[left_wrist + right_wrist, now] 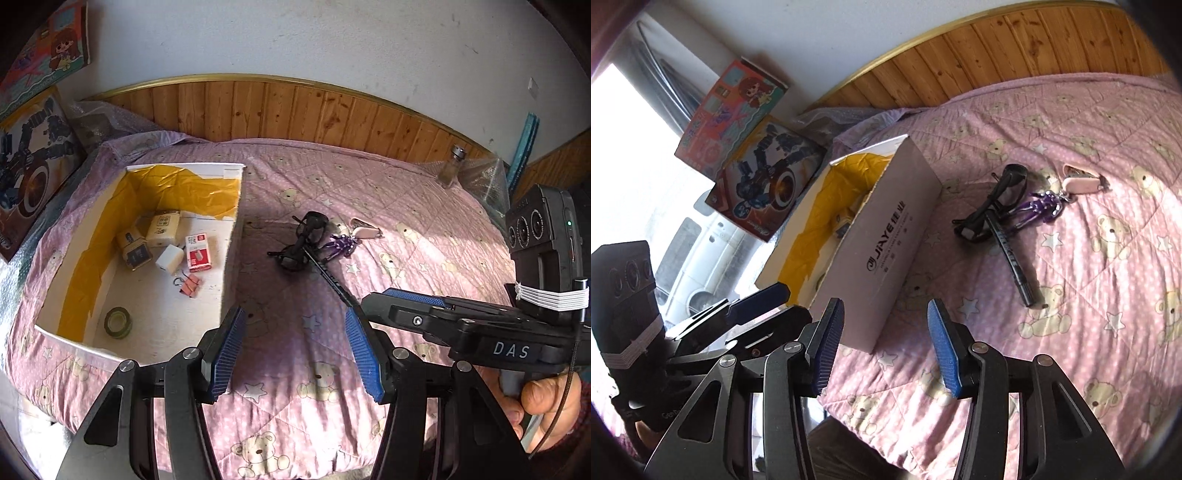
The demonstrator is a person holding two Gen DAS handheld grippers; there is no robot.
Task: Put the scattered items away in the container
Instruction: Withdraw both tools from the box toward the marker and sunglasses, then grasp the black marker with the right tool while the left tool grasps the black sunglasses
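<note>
Marker [1010, 254] lies ahead-right of open right tool [886, 354], untouched.

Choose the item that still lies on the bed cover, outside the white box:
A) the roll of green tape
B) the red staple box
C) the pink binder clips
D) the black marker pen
D: the black marker pen lies on the pink bed cover beside the glasses, while tape, staples and clips sit inside the white box.

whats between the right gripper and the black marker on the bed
Nothing but bare pink quilt. In the right wrist view the open right gripper faces the black marker across an uncluttered stretch of bedding.
</note>
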